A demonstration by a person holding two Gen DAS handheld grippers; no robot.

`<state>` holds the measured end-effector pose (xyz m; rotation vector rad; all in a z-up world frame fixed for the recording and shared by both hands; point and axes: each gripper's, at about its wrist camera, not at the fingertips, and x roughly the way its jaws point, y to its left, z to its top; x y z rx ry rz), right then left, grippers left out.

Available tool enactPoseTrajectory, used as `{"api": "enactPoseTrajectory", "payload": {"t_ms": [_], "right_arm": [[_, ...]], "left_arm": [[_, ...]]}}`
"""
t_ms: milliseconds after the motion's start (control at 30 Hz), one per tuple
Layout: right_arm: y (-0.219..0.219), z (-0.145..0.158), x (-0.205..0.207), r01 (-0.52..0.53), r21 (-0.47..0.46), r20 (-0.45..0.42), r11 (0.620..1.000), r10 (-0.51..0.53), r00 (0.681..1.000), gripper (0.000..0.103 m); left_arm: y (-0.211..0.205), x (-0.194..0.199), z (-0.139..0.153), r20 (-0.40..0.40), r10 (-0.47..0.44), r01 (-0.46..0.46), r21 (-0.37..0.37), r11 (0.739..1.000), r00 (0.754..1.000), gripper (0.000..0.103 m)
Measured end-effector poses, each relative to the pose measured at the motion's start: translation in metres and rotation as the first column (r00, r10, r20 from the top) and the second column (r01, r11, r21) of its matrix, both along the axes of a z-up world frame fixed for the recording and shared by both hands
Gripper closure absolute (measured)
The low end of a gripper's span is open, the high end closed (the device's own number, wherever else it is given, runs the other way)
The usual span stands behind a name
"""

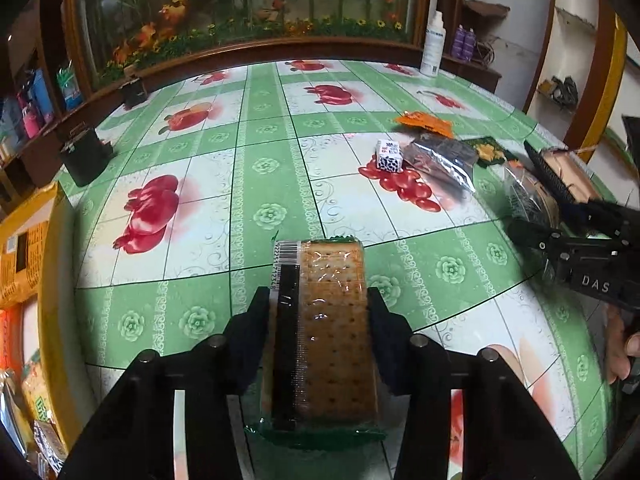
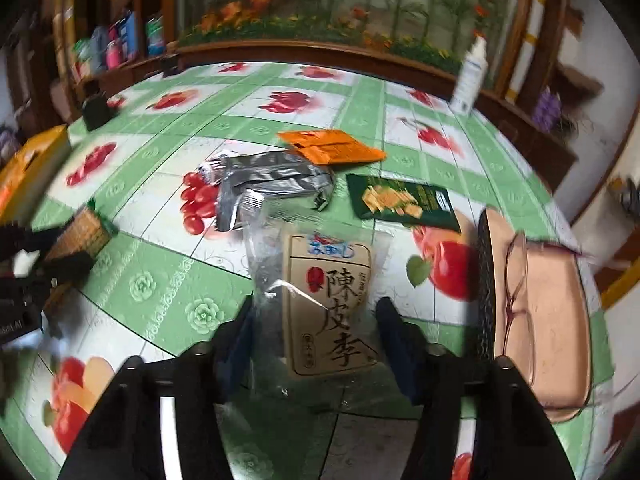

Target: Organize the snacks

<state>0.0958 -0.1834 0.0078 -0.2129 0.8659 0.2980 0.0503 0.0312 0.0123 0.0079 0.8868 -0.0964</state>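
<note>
A pack of crackers [image 1: 320, 328] in clear wrap lies between the fingers of my left hand-held gripper [image 1: 318, 312]. Its long axis runs straight ahead along the fingers, one short end close to the camera, the barcode end pointing away across the worktop [image 1: 248, 128]. Both finger pads press on its long sides, so I read this hand-held gripper as closed on the pack.

Off to the right of that hand-held gripper, my right hand-held gripper [image 2: 316, 320] reaches over a clear bag of preserved plums [image 2: 324, 300] with a tan label. The bag lies directly ahead between the fingers, its length also running along them. The view is blurred by motion; there is daylight between each pad and the bag, so I judge these fingers open around it, not yet gripping.

Just beyond the bag lie a silver foil packet [image 2: 272, 184], an orange packet [image 2: 332, 146] and a dark green packet [image 2: 404, 204]. To the right of the right hand-held gripper sits a pink tray [image 2: 552, 312] with a pair of glasses [image 2: 516, 300] on it. A yellow box [image 1: 28, 256] stands at the far left edge of the worktop, nearer my left hand, and I judge the crackers go that way.
</note>
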Motion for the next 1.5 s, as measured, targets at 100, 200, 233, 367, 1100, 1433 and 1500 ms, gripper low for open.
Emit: {"api": "enactPoseTrajectory", "payload": {"t_ms": [100,200,233,367,1100,1433,1500], "right_arm": [[-0.006,0.004,0.000,0.020,0.076,-0.013,0.997,-0.019,1.000,0.045],[-0.002,0.012,-0.009,-0.003,0.169,-0.008,0.986,0.004,1.000,0.045],[0.003,0.014,-0.013,-0.020,0.190,-0.003,0.982,0.021,1.000,0.045],[0.029,0.018,-0.025,-0.078,0.212,0.020,0.974,0.075,0.997,0.044],[0.047,0.002,-0.024,-0.092,0.162,-0.020,0.983,0.097,0.995,0.044],[0.050,0.002,-0.025,-0.103,0.172,-0.022,0.980,0.108,0.994,0.044],[0.053,0.002,-0.026,-0.114,0.172,-0.021,0.979,0.119,0.993,0.044]], "left_arm": [[0.004,0.001,0.001,0.001,0.005,-0.005,-0.021,1.000,1.000,0.058],[0.006,0.001,0.000,0.002,0.011,-0.011,-0.035,0.999,1.000,0.058],[0.007,0.000,0.000,0.002,0.013,-0.012,-0.038,0.999,1.000,0.058],[0.009,0.001,0.000,0.004,0.023,-0.023,-0.040,0.999,1.000,0.058],[0.014,-0.002,0.008,0.041,0.056,-0.055,-0.030,0.998,0.998,0.058],[0.013,-0.001,0.007,0.048,0.060,-0.060,-0.015,0.998,0.997,0.058],[0.014,-0.001,0.007,0.050,0.063,-0.062,-0.009,0.998,0.997,0.058]]}}
